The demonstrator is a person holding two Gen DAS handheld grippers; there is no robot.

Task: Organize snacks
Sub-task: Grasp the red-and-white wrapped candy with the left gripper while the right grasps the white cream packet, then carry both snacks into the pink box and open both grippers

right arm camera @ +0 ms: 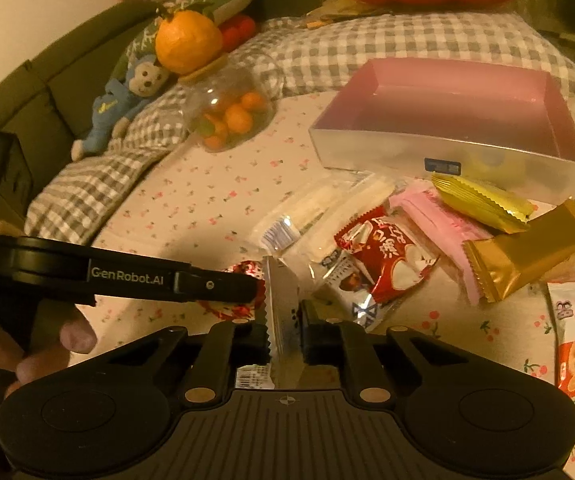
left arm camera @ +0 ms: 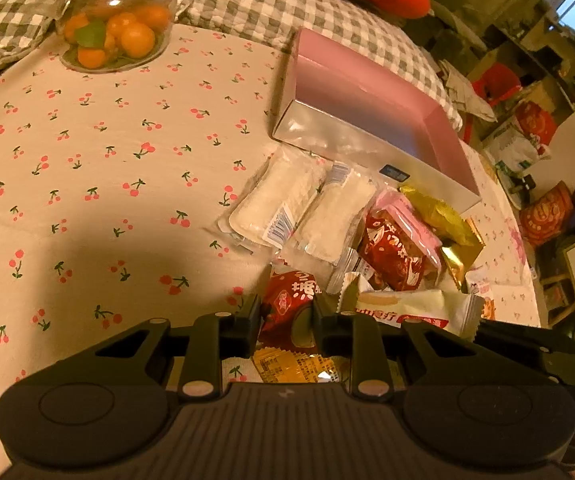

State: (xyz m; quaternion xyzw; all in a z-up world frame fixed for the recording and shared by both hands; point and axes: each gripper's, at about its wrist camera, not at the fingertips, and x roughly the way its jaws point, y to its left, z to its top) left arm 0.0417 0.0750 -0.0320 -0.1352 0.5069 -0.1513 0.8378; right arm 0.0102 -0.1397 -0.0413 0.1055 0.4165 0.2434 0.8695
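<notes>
Cherry-print tabletop [left arm camera: 87,200], snack pile at five o'clock of pink box [right arm camera: 447,92]. Left gripper [left arm camera: 285,320] pinching red packet [left arm camera: 287,304]; right gripper [right arm camera: 285,332] clamping silver packet [right arm camera: 283,300]. Picking underway; next, carrying both toward twelve o'clock into box.

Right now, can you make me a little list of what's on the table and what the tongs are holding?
table cover: cherry-print cloth
box: pink box, open, nothing seen inside
snack pile: packets in front of the box, on the cloth
gold packets: two gold packets, nearest the box
jar: glass jar of small oranges
left tongs: closed on a red packet
right tongs: closed on a silver packet held on edge
</notes>
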